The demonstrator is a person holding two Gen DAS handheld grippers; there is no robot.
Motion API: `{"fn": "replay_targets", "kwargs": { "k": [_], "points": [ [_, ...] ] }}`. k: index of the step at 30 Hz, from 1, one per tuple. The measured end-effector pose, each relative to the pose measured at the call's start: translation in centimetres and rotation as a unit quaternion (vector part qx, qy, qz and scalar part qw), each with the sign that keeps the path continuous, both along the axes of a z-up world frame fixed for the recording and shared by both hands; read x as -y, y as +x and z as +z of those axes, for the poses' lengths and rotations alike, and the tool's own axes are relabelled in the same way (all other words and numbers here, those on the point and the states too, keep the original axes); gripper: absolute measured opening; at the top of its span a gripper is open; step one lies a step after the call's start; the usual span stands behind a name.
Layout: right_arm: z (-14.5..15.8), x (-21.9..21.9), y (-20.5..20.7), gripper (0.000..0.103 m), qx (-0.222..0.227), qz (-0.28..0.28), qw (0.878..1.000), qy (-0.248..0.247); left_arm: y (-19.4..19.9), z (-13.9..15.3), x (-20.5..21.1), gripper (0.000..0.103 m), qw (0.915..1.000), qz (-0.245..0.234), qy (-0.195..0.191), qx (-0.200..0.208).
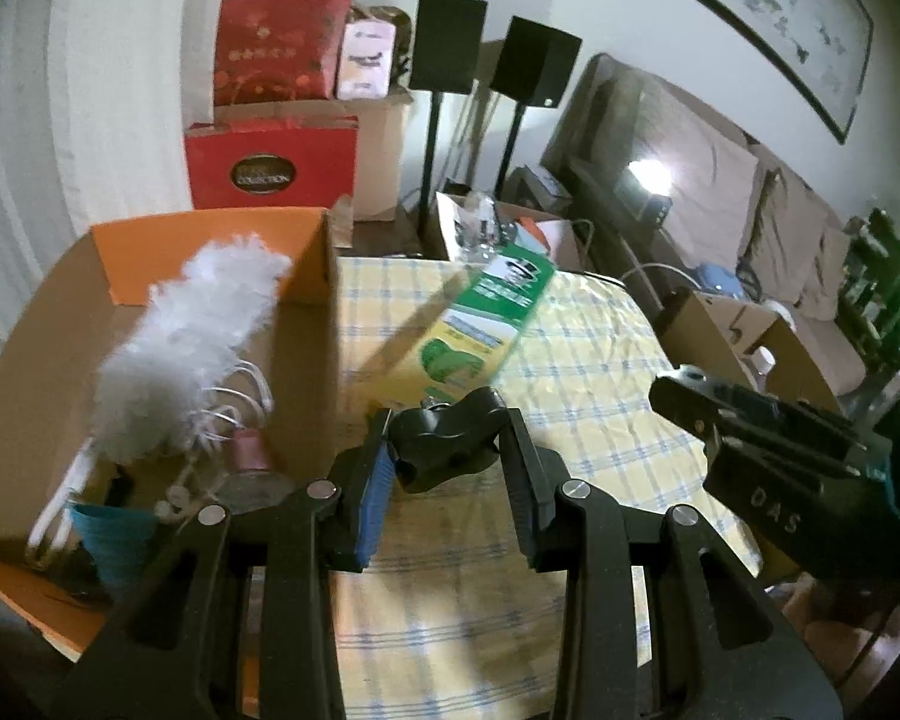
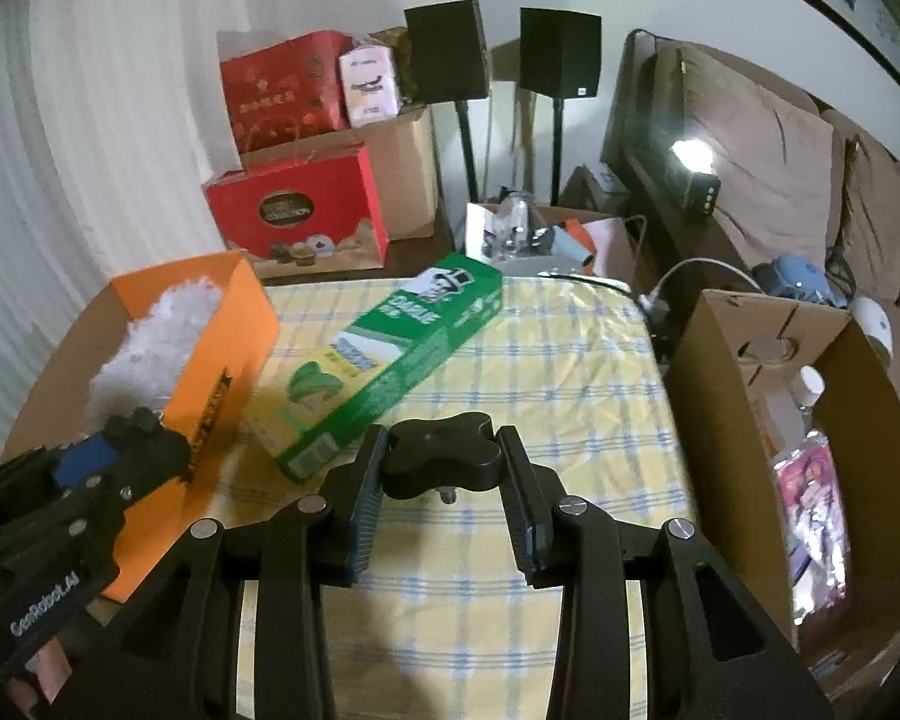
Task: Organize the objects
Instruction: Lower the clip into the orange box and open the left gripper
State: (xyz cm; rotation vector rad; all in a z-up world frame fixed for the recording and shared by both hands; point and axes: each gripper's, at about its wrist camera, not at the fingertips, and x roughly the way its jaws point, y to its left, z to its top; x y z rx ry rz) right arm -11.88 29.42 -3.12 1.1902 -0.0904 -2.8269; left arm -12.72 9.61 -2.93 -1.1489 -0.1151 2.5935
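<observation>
Both the left gripper (image 1: 447,468) and right gripper (image 2: 441,474) clench black knobs; only the right view shows what seems a bottle (image 2: 813,498).

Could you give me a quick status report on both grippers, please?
Left hand-held gripper and right hand-held gripper each shut on a black knob. Green toothpaste box lies ahead on checked tablecloth. Orange box beside it.

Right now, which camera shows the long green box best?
The right wrist view: the green box lies whole on the checked cloth, its print sharp. In the left wrist view it is blurred, its near end hidden behind the black knob.
</observation>
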Motion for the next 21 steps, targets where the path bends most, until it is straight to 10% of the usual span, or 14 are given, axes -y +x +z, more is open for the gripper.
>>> {"fn": "replay_targets", "kwargs": {
  "k": [21],
  "points": [
    [1.7, 8.6, 0.1, 0.036, -0.013, 0.047, 0.999, -0.010, -0.7, 0.3, 8.4, 0.032, 0.9988, 0.047, -0.007, 0.011]
  ]
}}
